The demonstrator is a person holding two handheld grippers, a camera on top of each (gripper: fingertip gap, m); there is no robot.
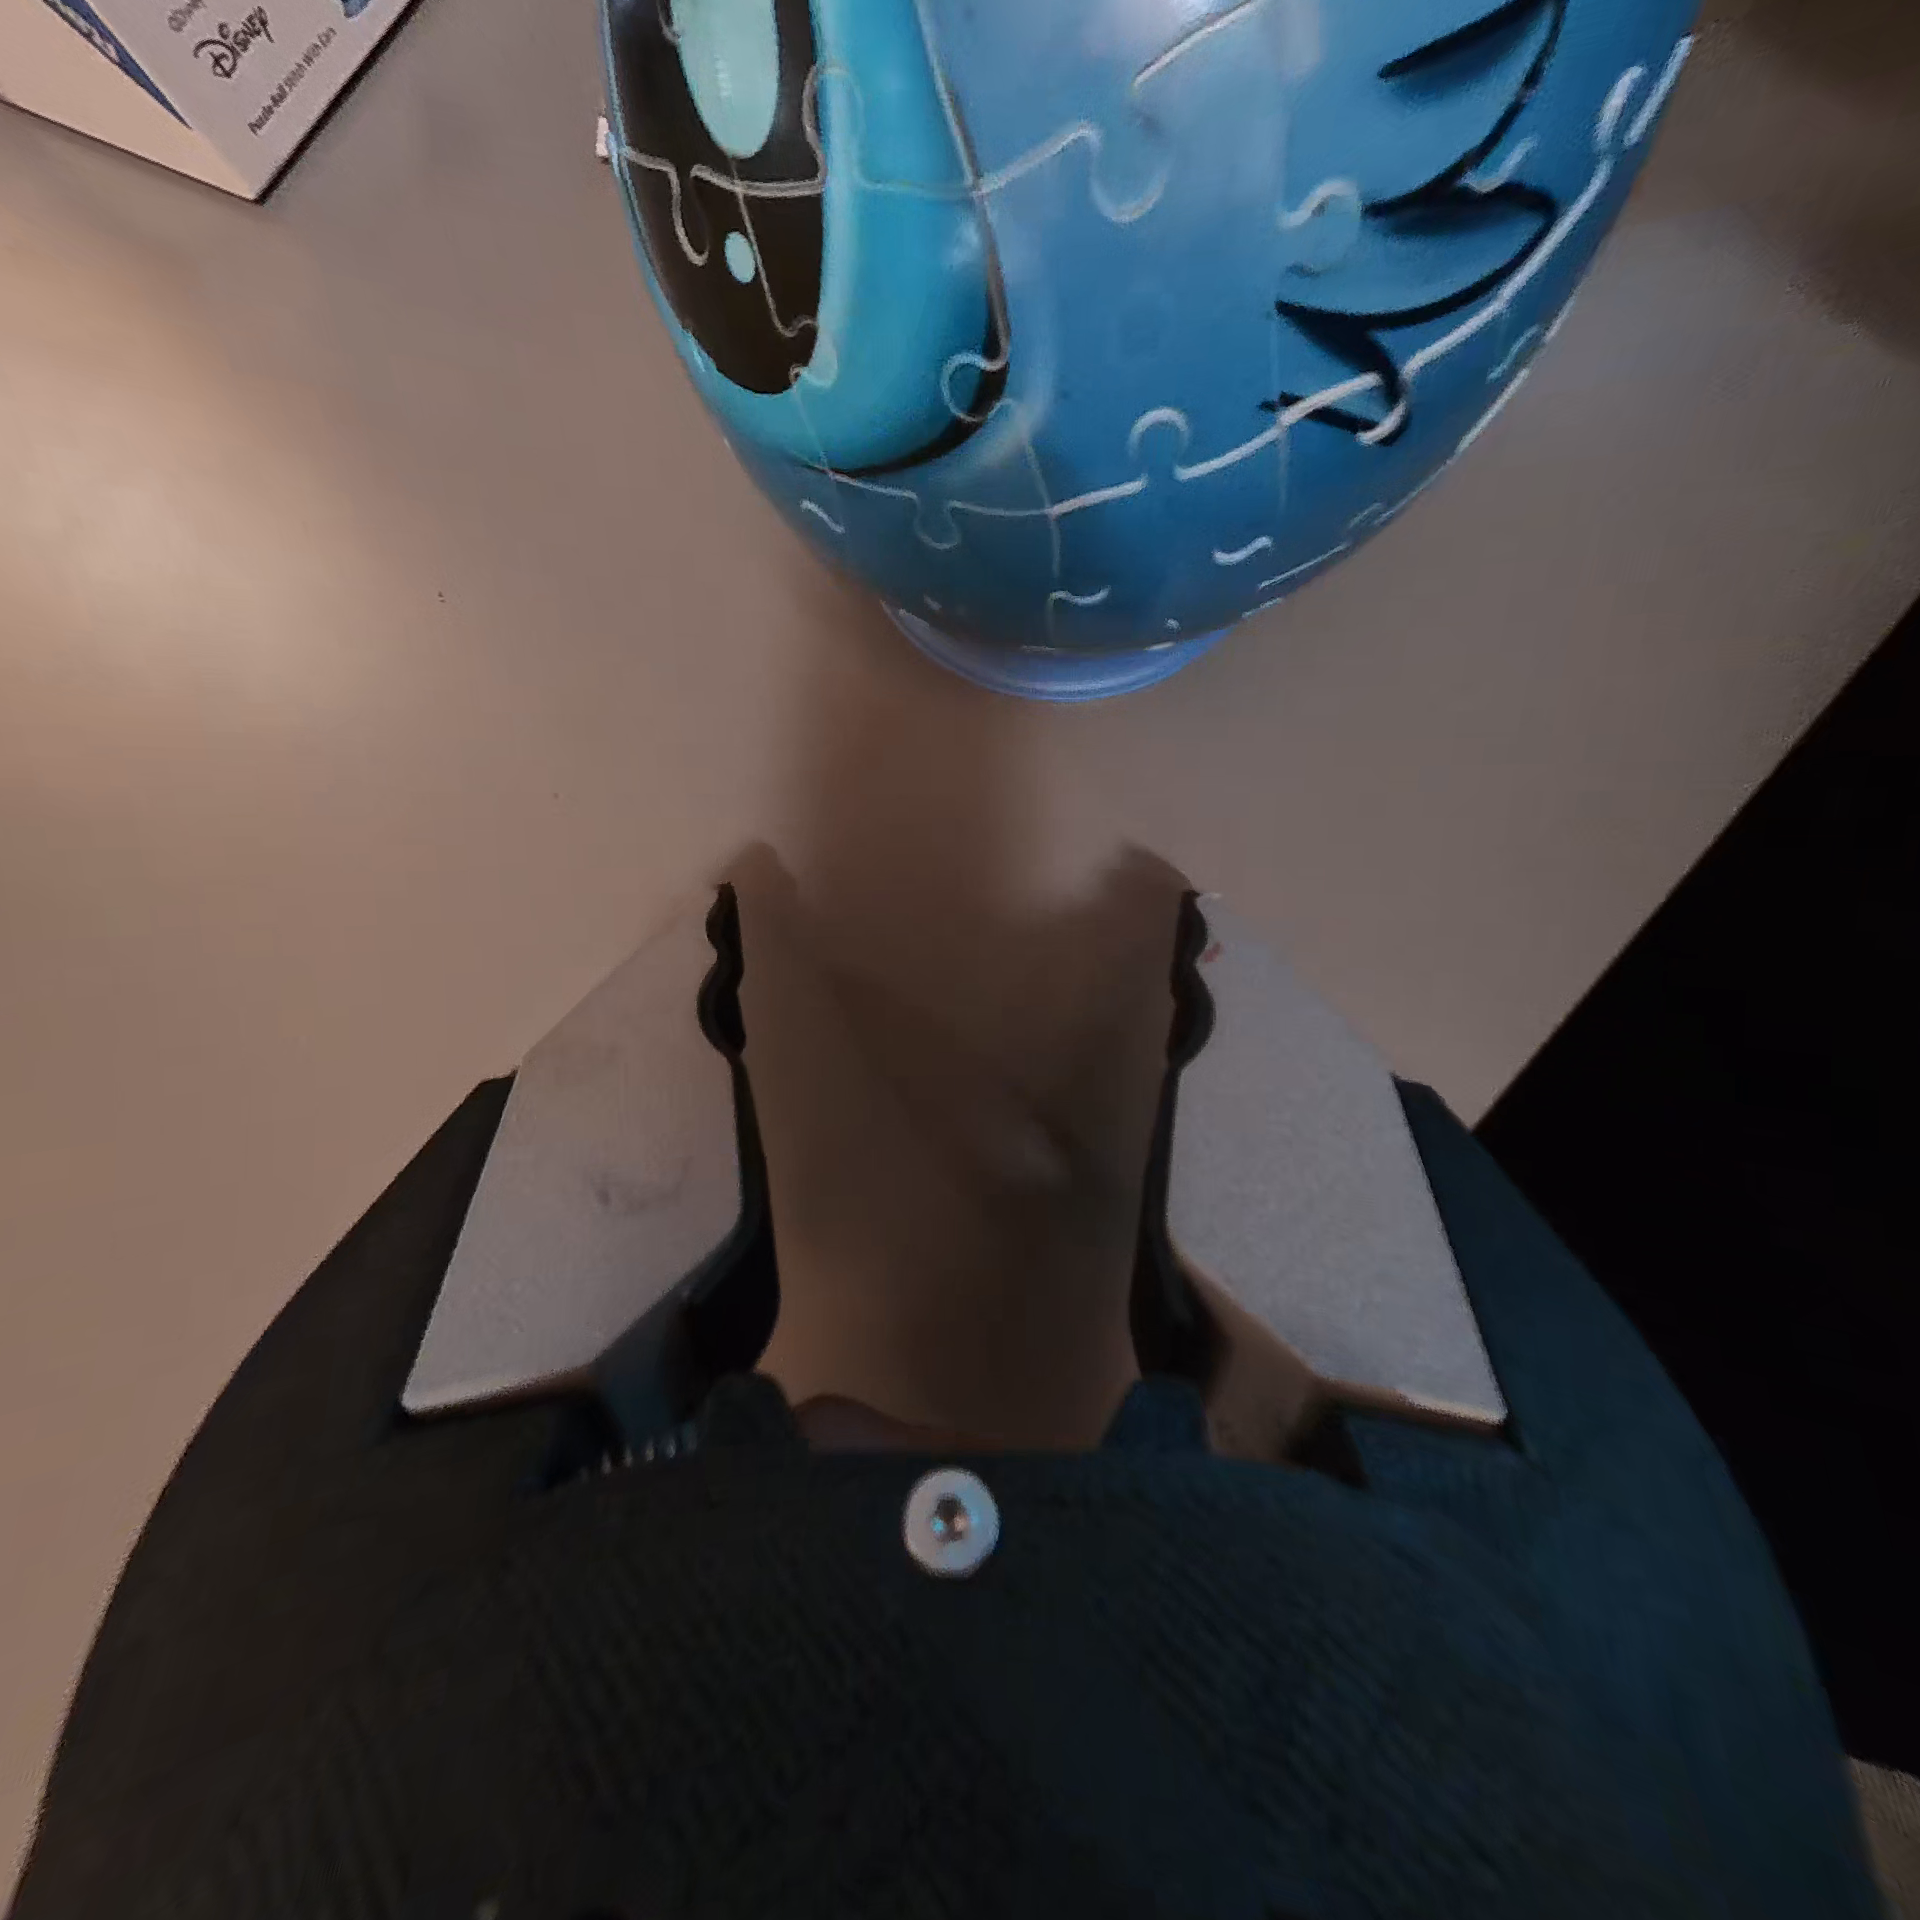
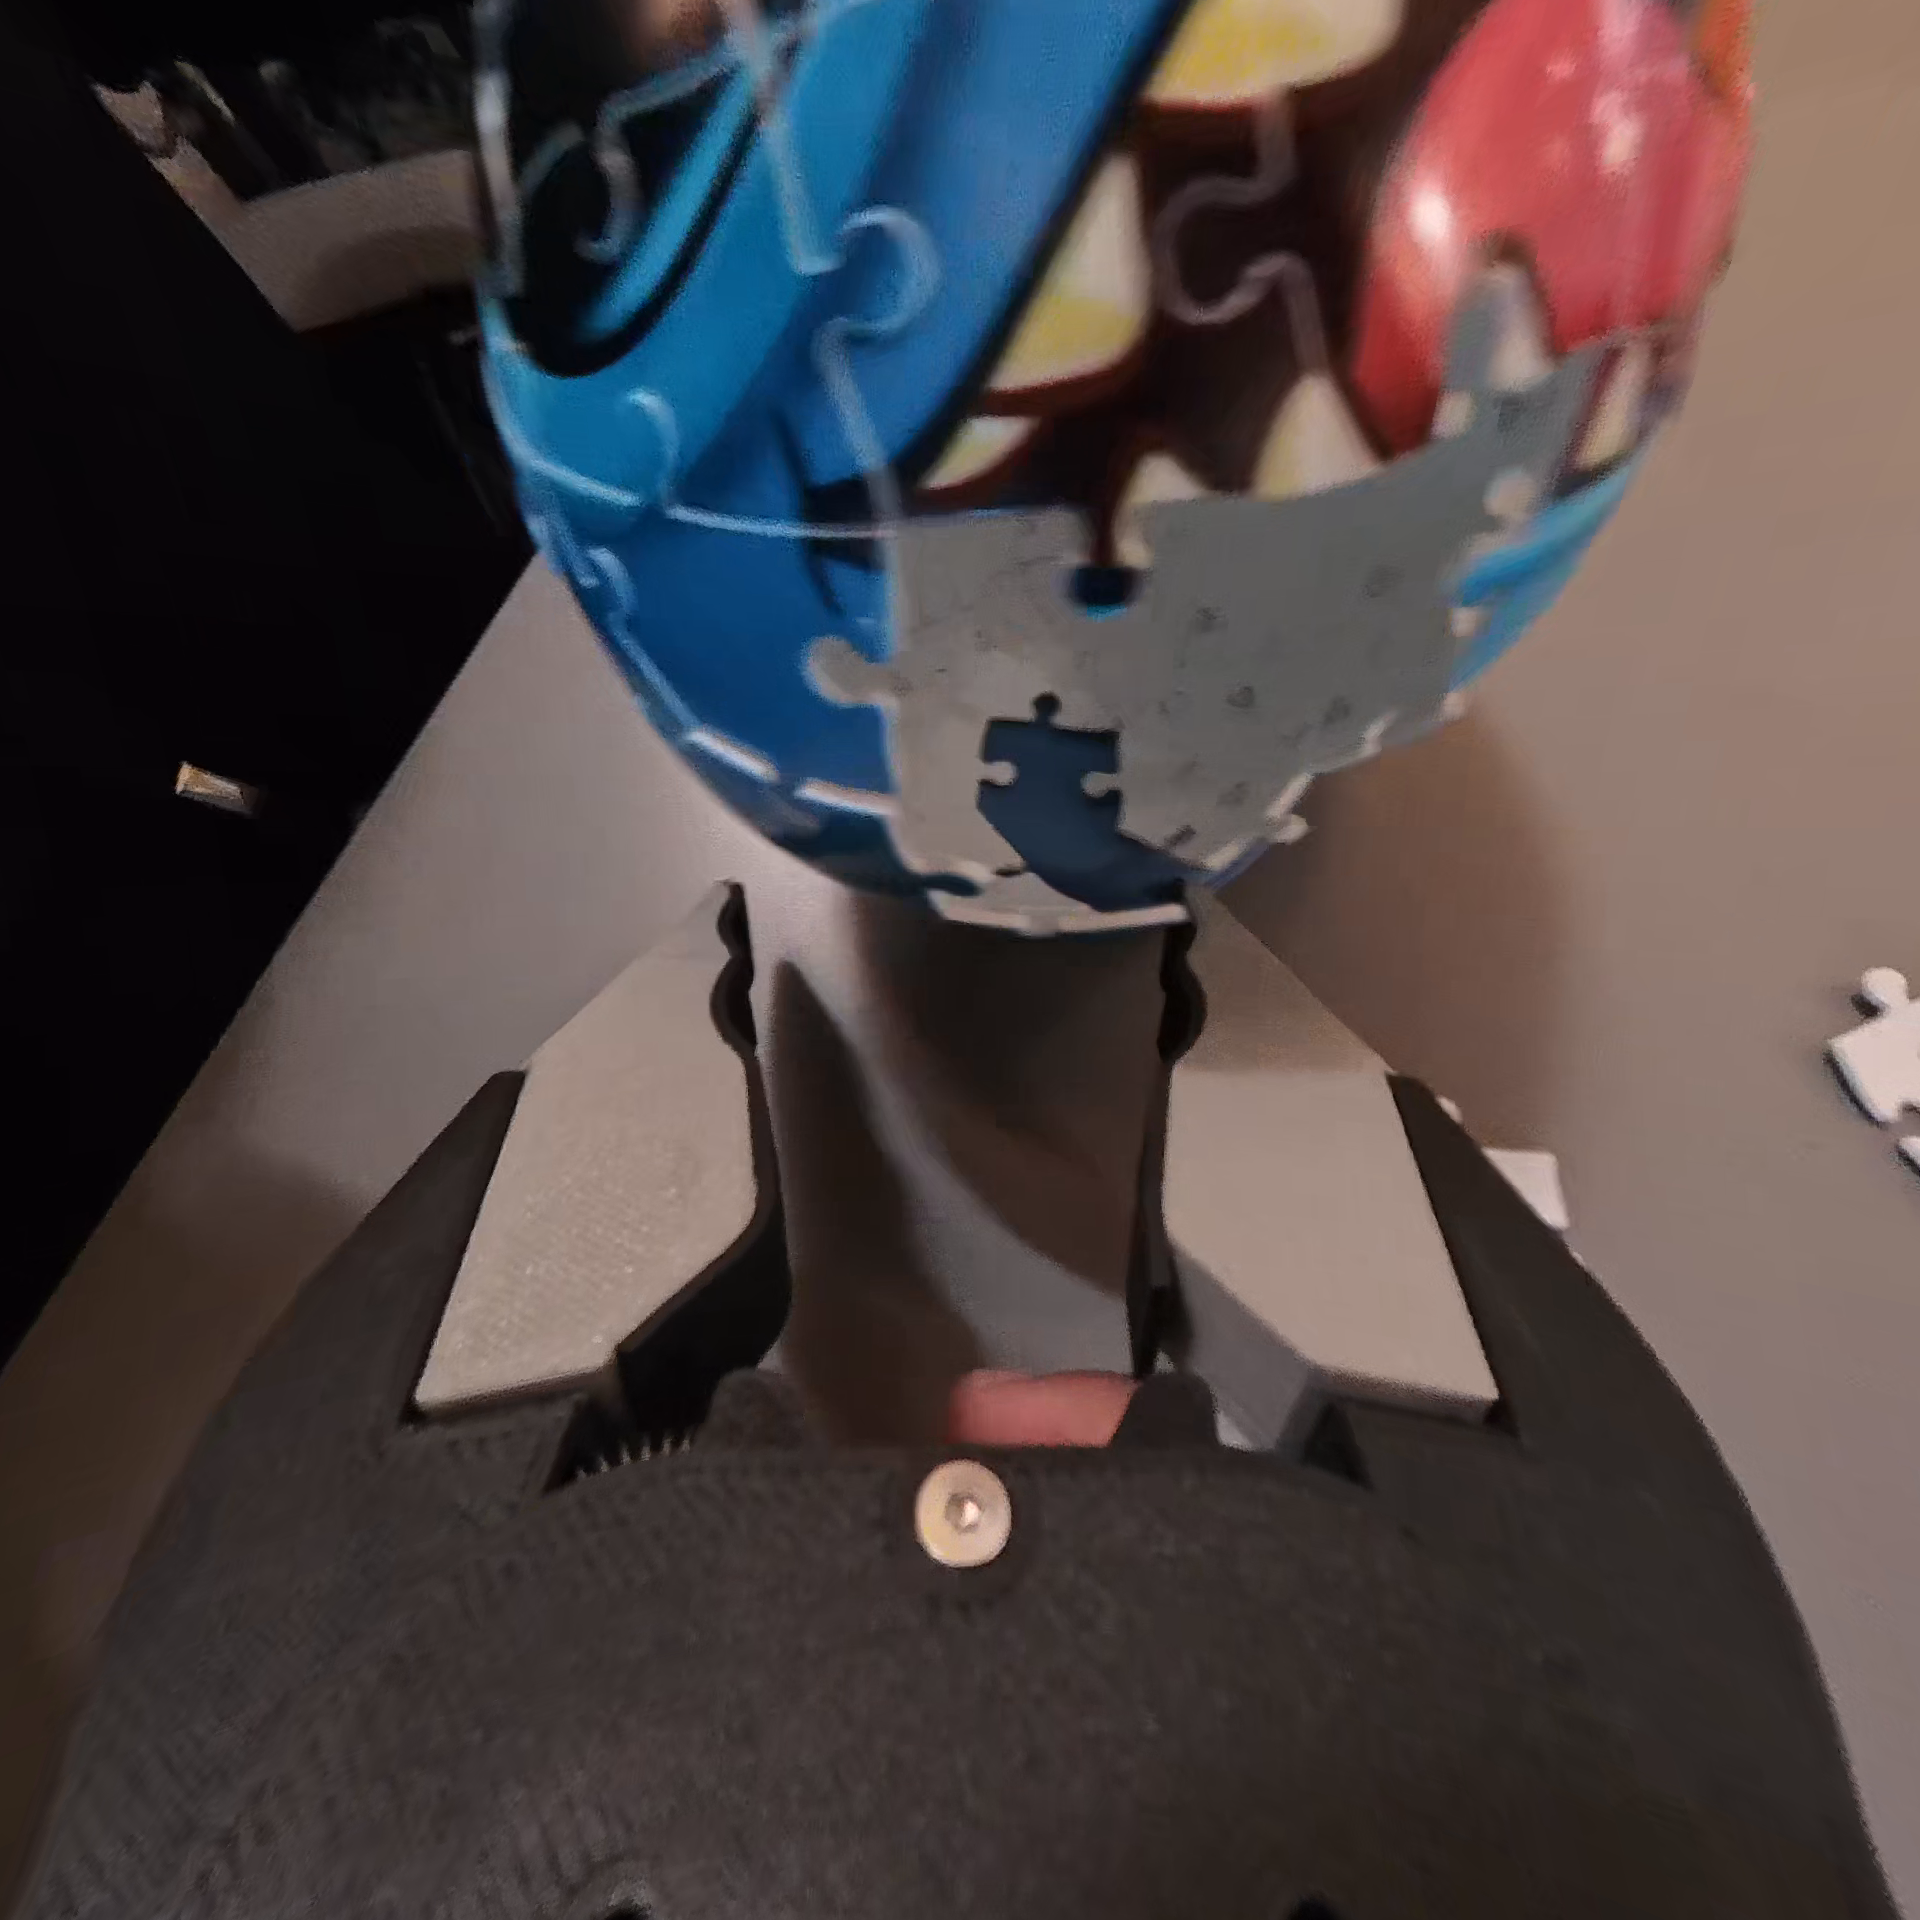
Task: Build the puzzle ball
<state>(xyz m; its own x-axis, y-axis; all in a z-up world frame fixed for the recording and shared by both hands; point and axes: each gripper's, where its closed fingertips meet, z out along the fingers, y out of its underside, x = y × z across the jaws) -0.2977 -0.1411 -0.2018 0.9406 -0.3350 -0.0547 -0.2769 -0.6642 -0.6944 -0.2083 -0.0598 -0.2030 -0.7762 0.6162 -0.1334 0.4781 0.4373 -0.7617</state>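
Note:
The blue puzzle ball stands on a light blue ring stand on the beige table. It shows a black eye and dark markings. My left gripper is open and empty, a little short of the ball. In the right wrist view the ball shows a red and cream mouth and a gap through which grey piece backs show. My right gripper is open and empty, its fingertips just below the ball's lower edge.
A white puzzle box lies at the top left of the left wrist view. Loose white puzzle pieces lie on the table to the right. The table edge runs diagonally on the right, with darkness beyond. My hands' fingertips stand some 12 cm from each other.

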